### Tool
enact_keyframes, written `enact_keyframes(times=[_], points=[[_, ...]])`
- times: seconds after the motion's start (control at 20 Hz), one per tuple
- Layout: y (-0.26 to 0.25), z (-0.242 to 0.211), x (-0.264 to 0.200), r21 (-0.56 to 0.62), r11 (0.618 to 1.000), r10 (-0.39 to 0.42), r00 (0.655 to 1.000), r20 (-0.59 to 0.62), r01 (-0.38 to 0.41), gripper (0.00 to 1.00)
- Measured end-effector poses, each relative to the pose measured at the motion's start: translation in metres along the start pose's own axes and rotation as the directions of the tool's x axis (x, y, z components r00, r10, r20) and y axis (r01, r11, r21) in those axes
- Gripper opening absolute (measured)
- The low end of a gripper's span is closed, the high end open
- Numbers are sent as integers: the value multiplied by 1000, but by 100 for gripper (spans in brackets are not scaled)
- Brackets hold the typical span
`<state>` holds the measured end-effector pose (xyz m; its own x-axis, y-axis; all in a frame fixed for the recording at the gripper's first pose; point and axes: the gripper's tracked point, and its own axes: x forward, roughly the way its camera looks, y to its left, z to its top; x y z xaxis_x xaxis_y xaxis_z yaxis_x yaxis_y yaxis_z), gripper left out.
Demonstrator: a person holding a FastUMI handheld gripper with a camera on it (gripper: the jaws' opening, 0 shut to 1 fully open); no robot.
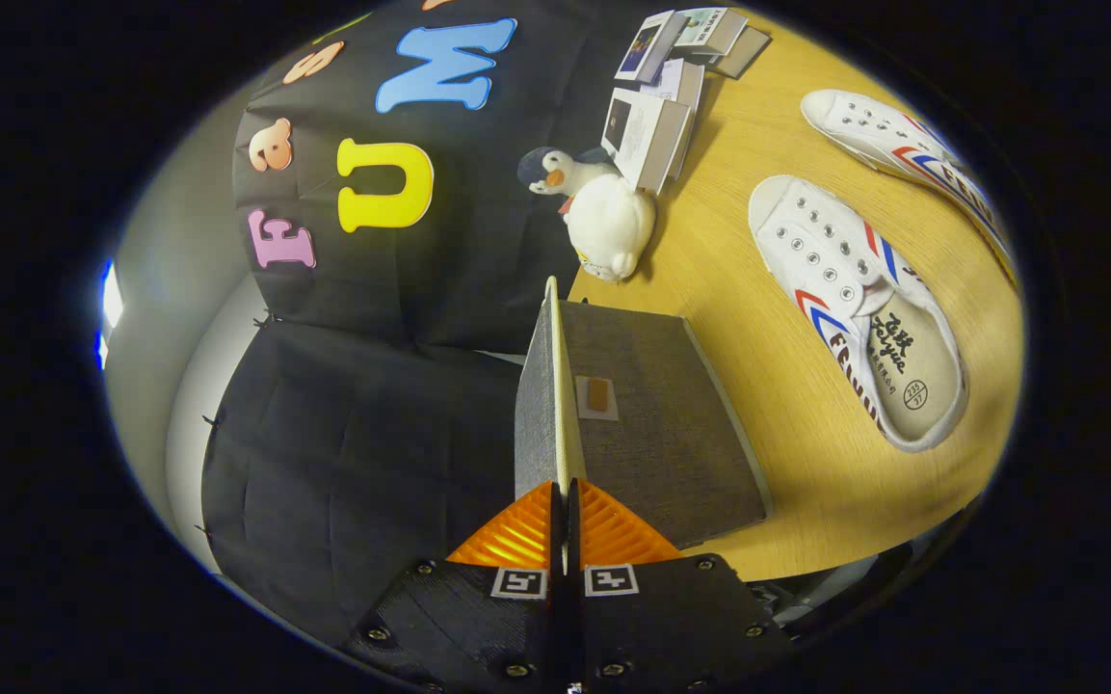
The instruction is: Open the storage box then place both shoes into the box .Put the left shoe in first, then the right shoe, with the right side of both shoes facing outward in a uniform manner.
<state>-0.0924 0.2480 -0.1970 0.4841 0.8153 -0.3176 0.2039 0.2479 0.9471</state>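
Observation:
My gripper (564,496) is shut on the thin edge of the grey fabric storage box's lid (556,386), which runs straight ahead from between the fingers, seen edge-on. Beside the lid lies a grey face of the storage box (661,434) with a small brown tab (598,395) on a pale patch. Two white shoes with red and blue stripes lie on the wooden table (738,289) beyond and to the side of the box: the nearer shoe (854,308) with its opening toward me, the farther shoe (902,154) behind it.
A white plush penguin (603,217) sits just past the far end of the lid. Several small booklets or boxes (671,87) are stacked behind it. Black cloth covers the booth wall (372,386) on the other side of the lid.

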Motion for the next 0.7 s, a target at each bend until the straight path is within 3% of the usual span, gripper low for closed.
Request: enact_keyframes(times=[0.7], points=[[127,-12,13,-249,963,96,995,-36,-102,0]])
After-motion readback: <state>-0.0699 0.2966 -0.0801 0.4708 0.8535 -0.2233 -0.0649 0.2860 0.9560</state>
